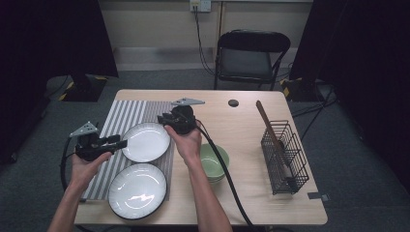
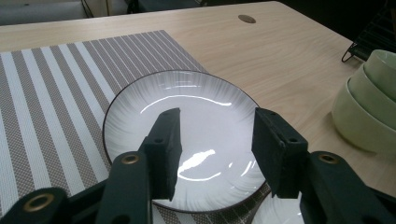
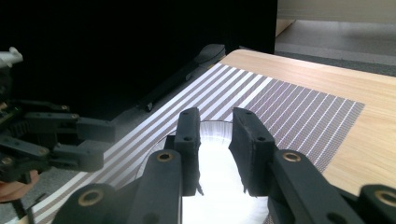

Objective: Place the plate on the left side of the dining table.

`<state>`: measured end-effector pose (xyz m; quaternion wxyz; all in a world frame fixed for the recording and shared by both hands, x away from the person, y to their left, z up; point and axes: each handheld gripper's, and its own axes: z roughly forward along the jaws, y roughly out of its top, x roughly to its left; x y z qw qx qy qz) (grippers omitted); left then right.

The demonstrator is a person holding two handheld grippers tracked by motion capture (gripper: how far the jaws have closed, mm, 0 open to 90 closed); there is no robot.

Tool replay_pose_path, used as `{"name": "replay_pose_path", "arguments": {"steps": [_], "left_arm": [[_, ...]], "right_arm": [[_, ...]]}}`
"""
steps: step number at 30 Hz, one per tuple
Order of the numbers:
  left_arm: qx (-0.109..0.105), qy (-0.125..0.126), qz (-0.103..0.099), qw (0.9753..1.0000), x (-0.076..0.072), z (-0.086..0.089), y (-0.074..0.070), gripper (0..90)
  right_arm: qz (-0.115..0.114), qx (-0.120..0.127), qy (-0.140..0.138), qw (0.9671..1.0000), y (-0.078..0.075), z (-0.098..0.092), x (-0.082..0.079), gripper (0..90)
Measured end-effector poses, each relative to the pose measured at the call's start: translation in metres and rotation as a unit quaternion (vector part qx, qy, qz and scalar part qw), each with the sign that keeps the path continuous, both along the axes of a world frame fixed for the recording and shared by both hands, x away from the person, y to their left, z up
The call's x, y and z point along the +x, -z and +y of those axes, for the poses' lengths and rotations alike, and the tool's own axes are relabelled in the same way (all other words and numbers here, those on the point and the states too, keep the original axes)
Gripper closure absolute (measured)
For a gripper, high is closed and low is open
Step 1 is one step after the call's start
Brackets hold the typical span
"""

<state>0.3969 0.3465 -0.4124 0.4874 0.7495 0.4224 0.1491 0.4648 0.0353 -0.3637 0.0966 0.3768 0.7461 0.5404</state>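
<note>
Two white plates with dark rims lie on a striped placemat. The farther plate sits between both grippers. My left gripper is at its left rim, jaws wide apart; the plate lies below and beyond them in the left gripper view. My right gripper hovers at the plate's far right rim. Its jaws stand a narrow gap apart above the plate, with nothing clamped between them. The left gripper also appears at the left of the right gripper view. The nearer plate lies by the table's front edge.
A stack of green bowls sits right of the placemat. A black wire basket holding a wooden utensil stands at the right. A small dark hole marks the tabletop. A folding chair stands behind the table.
</note>
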Motion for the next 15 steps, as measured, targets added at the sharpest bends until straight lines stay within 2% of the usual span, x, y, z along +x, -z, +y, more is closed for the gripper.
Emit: {"name": "replay_pose_path", "arguments": {"steps": [2, 3, 5, 7, 10, 13, 14, 15], "left_arm": [[0.0, 0.002, -0.002, 1.0, -0.007, -0.001, 0.0, 51.3], [0.004, 0.006, -0.011, 0.9999, -0.011, -0.002, 0.001, 50.9], [-0.004, 0.01, -0.017, 0.9998, -0.016, -0.001, 0.005, 50.7], [-0.004, 0.008, -0.011, 0.9999, -0.019, 0.0, 0.01, 50.2], [-0.005, 0.01, -0.003, 0.9999, -0.025, -0.001, 0.016, 50.1], [0.0, 0.025, 0.004, 0.9997, -0.032, -0.007, 0.021, 51.0], [0.01, 0.032, 0.005, 0.9994, -0.034, -0.011, 0.023, 52.1], [0.011, 0.033, 0.006, 0.9994, -0.035, -0.015, 0.024, 51.6]], "right_arm": [[-0.005, -0.01, 0.002, 0.9999, -0.003, -0.006, -0.003, 72.2], [-0.004, -0.013, 0.002, 0.9999, -0.003, -0.009, -0.003, 71.7], [0.002, -0.018, 0.005, 0.9998, -0.002, -0.019, -0.005, 69.9], [0.011, -0.016, 0.009, 0.9998, -0.003, -0.032, -0.007, 68.3], [0.011, -0.02, 0.018, 0.9996, -0.004, -0.052, -0.011, 67.5], [0.018, -0.025, 0.028, 0.9991, -0.004, -0.072, -0.013, 65.9], [0.019, -0.025, 0.03, 0.9991, -0.003, -0.076, -0.013, 65.4], [0.025, -0.025, 0.029, 0.9989, -0.001, -0.083, -0.014, 64.9]]}}
